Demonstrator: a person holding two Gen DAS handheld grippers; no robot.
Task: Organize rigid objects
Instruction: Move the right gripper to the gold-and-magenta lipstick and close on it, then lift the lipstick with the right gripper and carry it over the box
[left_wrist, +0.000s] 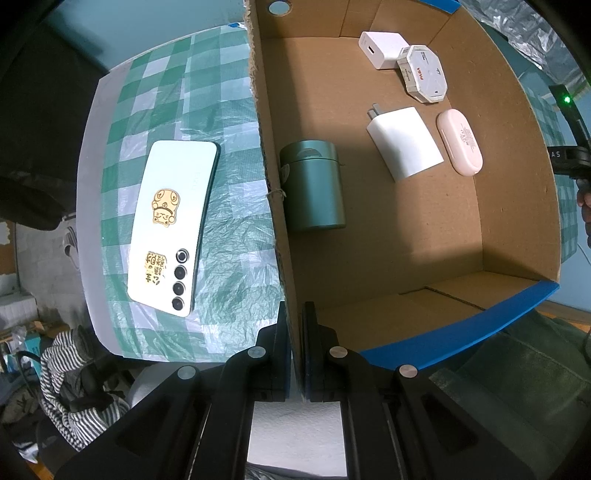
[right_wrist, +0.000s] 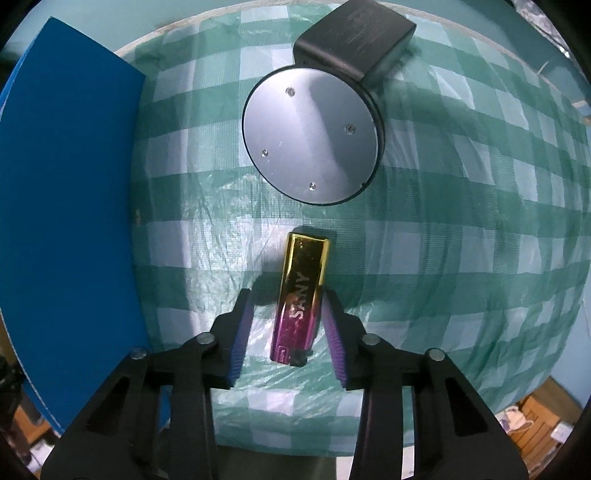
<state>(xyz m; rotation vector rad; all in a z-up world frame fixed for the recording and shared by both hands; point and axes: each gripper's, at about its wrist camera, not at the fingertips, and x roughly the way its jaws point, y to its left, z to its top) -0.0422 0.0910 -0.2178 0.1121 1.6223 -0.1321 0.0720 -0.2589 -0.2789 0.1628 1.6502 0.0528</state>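
My left gripper (left_wrist: 297, 314) is shut on the near wall of the cardboard box (left_wrist: 517, 184), one finger on each side of it. Inside the box lie a green canister (left_wrist: 314, 184), a white charger (left_wrist: 404, 142), a pink oval case (left_wrist: 460, 142), an octagonal white box (left_wrist: 424, 74) and a white cube adapter (left_wrist: 382, 48). A white phone (left_wrist: 171, 225) with gold stickers lies outside on the checked cloth. My right gripper (right_wrist: 287, 295) straddles a gold-and-pink lighter (right_wrist: 301, 295) lying flat on the cloth. A gap shows at its left pad, and its right pad sits close to the lighter.
A round silver disc on a black block (right_wrist: 314, 136) lies beyond the lighter. The box's blue outer side (right_wrist: 66, 221) stands to the left of it. The green checked cloth (right_wrist: 443, 258) covers the round table. Striped fabric (left_wrist: 74, 387) lies below the table edge.
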